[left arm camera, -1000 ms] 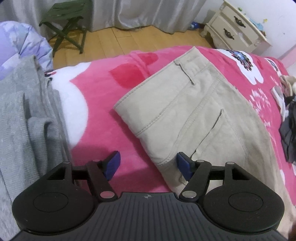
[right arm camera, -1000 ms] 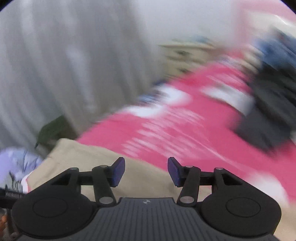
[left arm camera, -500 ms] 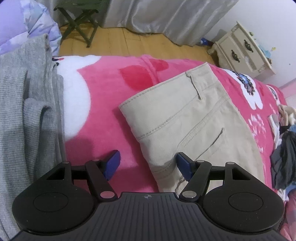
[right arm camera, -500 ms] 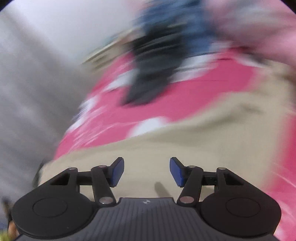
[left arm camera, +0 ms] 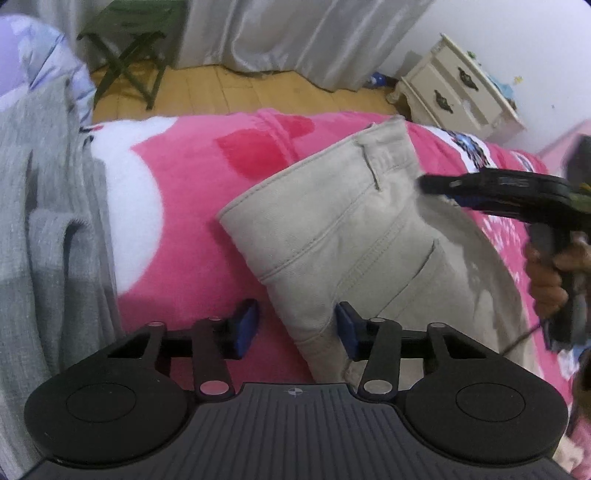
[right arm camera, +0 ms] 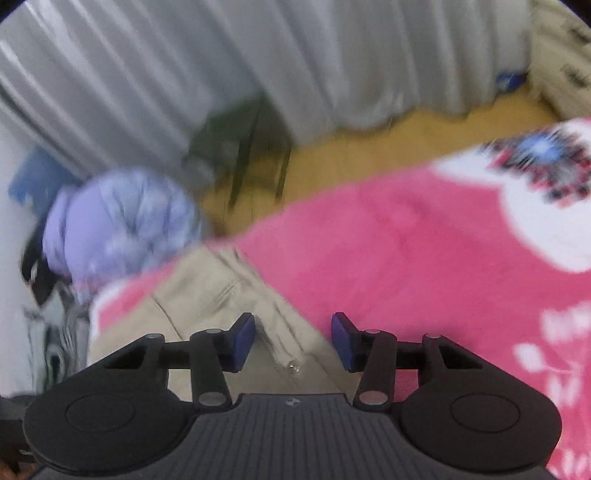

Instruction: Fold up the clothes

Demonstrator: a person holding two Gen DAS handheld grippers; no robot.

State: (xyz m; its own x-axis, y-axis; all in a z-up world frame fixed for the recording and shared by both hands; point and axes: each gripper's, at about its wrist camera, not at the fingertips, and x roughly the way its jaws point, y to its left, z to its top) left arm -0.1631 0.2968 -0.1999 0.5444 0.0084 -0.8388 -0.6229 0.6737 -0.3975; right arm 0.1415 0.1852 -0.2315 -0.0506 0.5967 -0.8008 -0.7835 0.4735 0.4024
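Right gripper (left arm camera: pixel 436 183) just swung in at 3 o'clock over the khaki trousers (left arm camera: pixel 354 236) on the pink blanket (left arm camera: pixel 177 236). Left gripper (left arm camera: pixel 295 326) narrowed its jaws around the hem, not pinching yet. Both claws apart; looks like a two-handed fold coming.

My left gripper (left arm camera: pixel 295 325) closed in around the pants (left arm camera: pixel 351 229) edge; my right gripper (left arm camera: pixel 436 184) swung over them.

The beige trousers (left arm camera: pixel 347 229) are a matt woven cotton twill with raised stitched seams. The pink blanket (left arm camera: pixel 192 236) beneath looks plush and fleecy. A grey knit garment (left arm camera: pixel 44 229) shows fine ribbing. The floor (left arm camera: pixel 229 92) is smooth wood; the curtains (left arm camera: pixel 295 33) have a satin sheen.
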